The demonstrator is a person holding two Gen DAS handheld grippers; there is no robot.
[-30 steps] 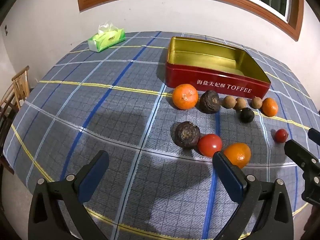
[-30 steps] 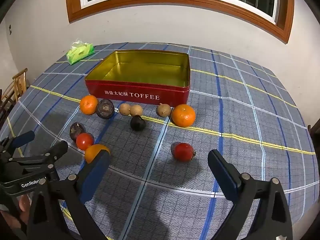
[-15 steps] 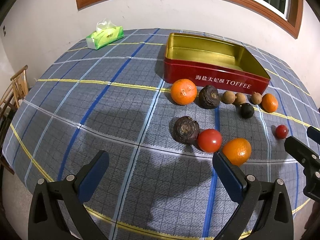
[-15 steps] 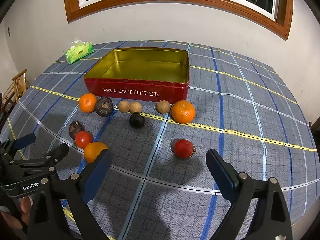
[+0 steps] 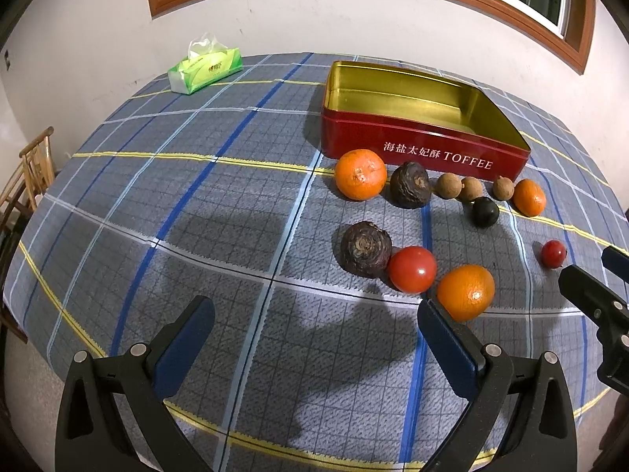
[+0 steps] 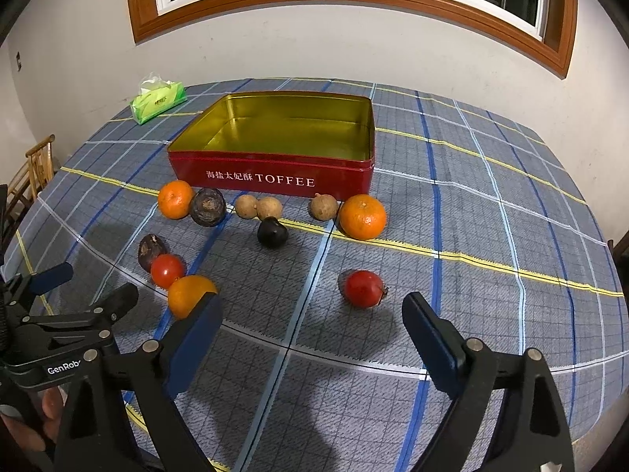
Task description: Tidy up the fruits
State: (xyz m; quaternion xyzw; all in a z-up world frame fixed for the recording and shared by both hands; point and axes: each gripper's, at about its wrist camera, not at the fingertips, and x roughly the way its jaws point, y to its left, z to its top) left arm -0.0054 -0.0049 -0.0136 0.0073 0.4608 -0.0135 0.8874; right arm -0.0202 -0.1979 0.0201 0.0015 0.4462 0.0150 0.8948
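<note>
A red TOFFEE tin (image 5: 428, 153) (image 6: 271, 173) with a gold, empty inside stands open on the checked tablecloth. Fruit lies loose in front of it: oranges (image 5: 360, 174) (image 6: 362, 216), dark wrinkled fruits (image 5: 365, 248) (image 6: 207, 207), red tomatoes (image 5: 412, 269) (image 6: 363, 288), small brown longans (image 6: 269, 208) and a black fruit (image 6: 272, 232). My left gripper (image 5: 314, 328) is open, low over the cloth, with the near orange (image 5: 466, 292) just beyond its right finger. My right gripper (image 6: 310, 322) is open, just short of the red tomato. Neither holds anything.
A green tissue box (image 5: 205, 66) (image 6: 158, 99) sits at the table's far left. A wooden chair (image 5: 27, 181) stands beyond the left edge. The wall and window are close behind the table. A hand (image 6: 23, 424) holds the left gripper's handle.
Both grippers have edged slightly forward toward the fruit and stay open. No fruit has moved.
</note>
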